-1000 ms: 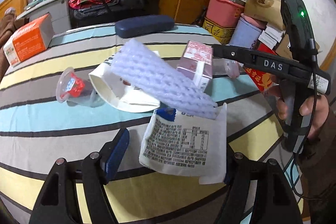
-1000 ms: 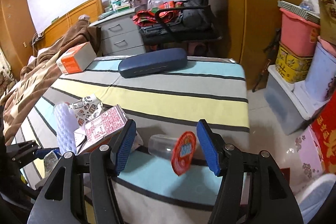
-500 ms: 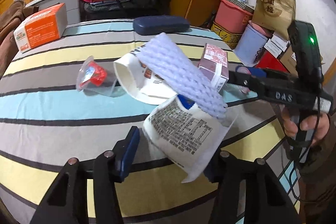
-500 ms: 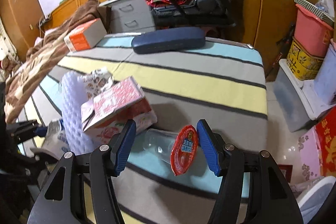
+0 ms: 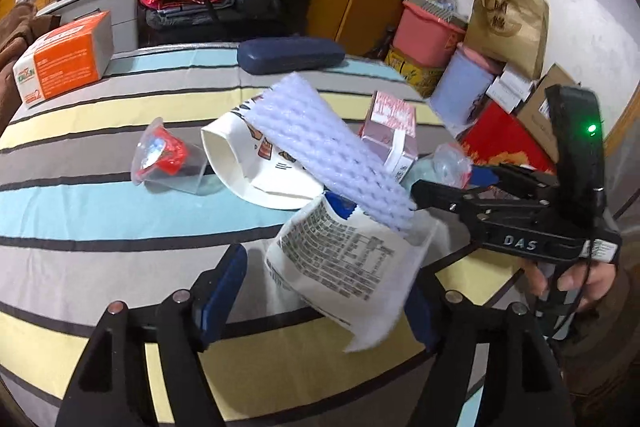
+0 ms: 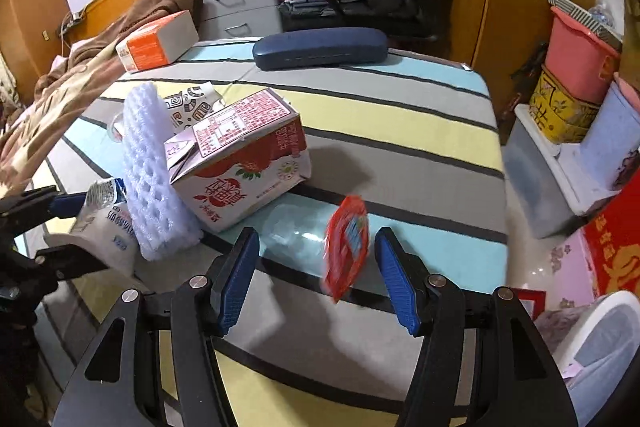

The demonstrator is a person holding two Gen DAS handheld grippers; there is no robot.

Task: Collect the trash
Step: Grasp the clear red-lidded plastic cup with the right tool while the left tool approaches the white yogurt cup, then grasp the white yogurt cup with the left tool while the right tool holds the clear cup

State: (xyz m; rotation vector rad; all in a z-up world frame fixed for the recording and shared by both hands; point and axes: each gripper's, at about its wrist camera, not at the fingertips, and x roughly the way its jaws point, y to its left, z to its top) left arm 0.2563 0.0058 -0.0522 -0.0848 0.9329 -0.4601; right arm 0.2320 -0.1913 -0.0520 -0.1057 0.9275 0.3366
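Left gripper (image 5: pixel 324 291) jaws opening around the white printed wrapper (image 5: pixel 344 259) under the foam sleeve (image 5: pixel 328 151). Only the right view shows right gripper (image 6: pixel 318 275) released, straddling the clear cup (image 6: pixel 296 239) beside the milk carton (image 6: pixel 240 171); the left view alone shows a second cup (image 5: pixel 168 159).

Table cloth (image 5: pixel 100 211): broad stripes of pale yellow, grey and light blue, parted by thin black lines; foam sheet (image 5: pixel 328 155): pale lavender, dimpled net pattern; packet (image 5: pixel 344 263): white with dense black print and a blue corner; paper cup (image 5: pixel 256 163): white, with small printed motifs; carton (image 6: pixel 240 163): white and pink, red strawberry picture, red grid print on top; plastic cup (image 6: pixel 296 239): clear, with red peeled lid (image 6: pixel 347 243) bearing a blue patch; second plastic cup (image 5: pixel 168 159): clear, red inside; case (image 6: pixel 320 47): dark navy, plain; box (image 5: pixel 64 59): orange and white; left claw (image 5: pixel 320 299) and right claw (image 6: pixel 316 275): black frames, blue ribbed pads.
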